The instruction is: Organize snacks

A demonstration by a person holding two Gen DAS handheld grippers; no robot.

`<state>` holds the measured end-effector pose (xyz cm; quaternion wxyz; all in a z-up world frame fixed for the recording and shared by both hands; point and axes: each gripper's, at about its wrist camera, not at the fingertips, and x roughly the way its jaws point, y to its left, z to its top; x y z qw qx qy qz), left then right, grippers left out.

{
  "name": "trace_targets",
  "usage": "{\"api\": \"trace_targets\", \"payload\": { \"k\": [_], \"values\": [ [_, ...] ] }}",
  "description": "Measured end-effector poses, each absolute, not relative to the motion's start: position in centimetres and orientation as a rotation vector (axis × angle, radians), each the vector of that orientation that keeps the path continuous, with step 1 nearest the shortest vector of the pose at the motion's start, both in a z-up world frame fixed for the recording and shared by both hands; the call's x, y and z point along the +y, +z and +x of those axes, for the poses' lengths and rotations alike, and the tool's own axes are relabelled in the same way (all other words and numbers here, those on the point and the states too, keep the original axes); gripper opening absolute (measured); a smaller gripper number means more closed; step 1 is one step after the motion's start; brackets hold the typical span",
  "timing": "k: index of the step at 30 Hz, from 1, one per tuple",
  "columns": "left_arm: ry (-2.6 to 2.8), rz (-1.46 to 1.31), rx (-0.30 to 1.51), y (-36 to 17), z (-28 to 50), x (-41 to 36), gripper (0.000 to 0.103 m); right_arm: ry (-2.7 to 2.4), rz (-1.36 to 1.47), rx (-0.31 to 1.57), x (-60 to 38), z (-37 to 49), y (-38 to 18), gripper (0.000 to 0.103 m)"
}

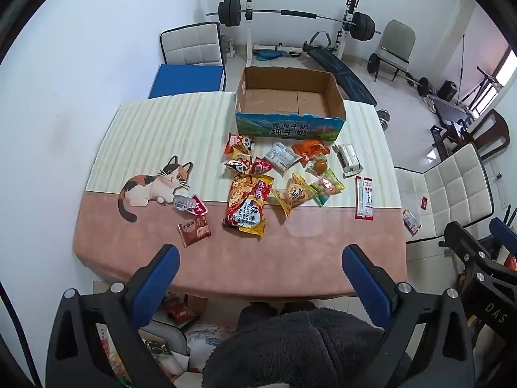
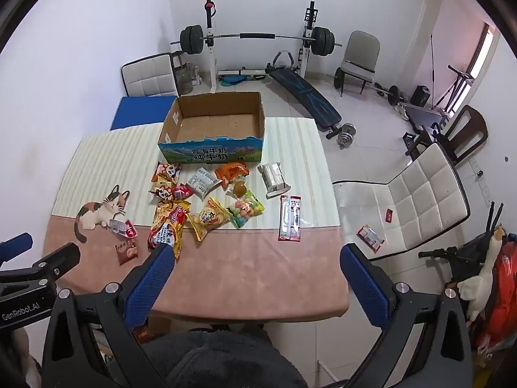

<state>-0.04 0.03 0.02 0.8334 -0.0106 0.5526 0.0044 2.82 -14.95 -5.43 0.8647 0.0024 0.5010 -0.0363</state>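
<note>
1. Home-gym room; pink-and-cream cloth-covered table [image 1: 323,258] under a scatter of crinkly foil and plastic snack packets [image 1: 284,174].
2. Empty open-topped corrugated cardboard box [image 1: 287,97] just beyond the packets, flat brown floor bare.
3. Left gripper [image 1: 261,270] and right gripper [image 2: 257,268] spread wide, holding nothing, on the box's near side.
4. Large red-and-yellow glossy noodle bag [image 2: 166,226] nearest, long axis running toward the box, beside the right gripper's left fingertip [image 2: 158,258].
</note>
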Motion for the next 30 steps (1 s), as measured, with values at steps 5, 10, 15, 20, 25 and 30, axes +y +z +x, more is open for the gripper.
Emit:
{"api": "trace_targets", "payload": {
  "k": [5, 10, 15, 20, 25, 30],
  "values": [
    [0.009, -0.028, 1.180, 0.0, -0.1, 0.1, 0.103, -0.082, -0.006, 1.055, -14.9, 2.9, -5.6, 0.103],
    [0.009, -0.025, 1.184, 0.0, 0.0, 0.1, 0.103, -0.084, -0.008, 1.059, -14.8, 3.2, -5.6, 0.103],
    [0.010, -0.024, 1.184, 0.0, 0.0, 0.1, 0.103, -0.083, -0.005, 1.061, -14.9, 3.0, -6.0, 0.103],
    [0.010, -0.023, 1.186, 0.0, 0.0, 0.0, 0.103, -0.082, -0.005, 1.064, -14.9, 2.9, -6.6, 0.103],
    [0.010, -0.024, 1.186, 0.1, 0.0, 0.1, 0.103, -0.083, -0.003, 1.063, -14.9, 2.8, -6.5, 0.103],
    [0.007, -0.022, 1.185, -0.7, 0.0, 0.2, 0.103, -0.081, -0.008, 1.065, -14.7, 4.1, -6.4, 0.103]
  ]
}}
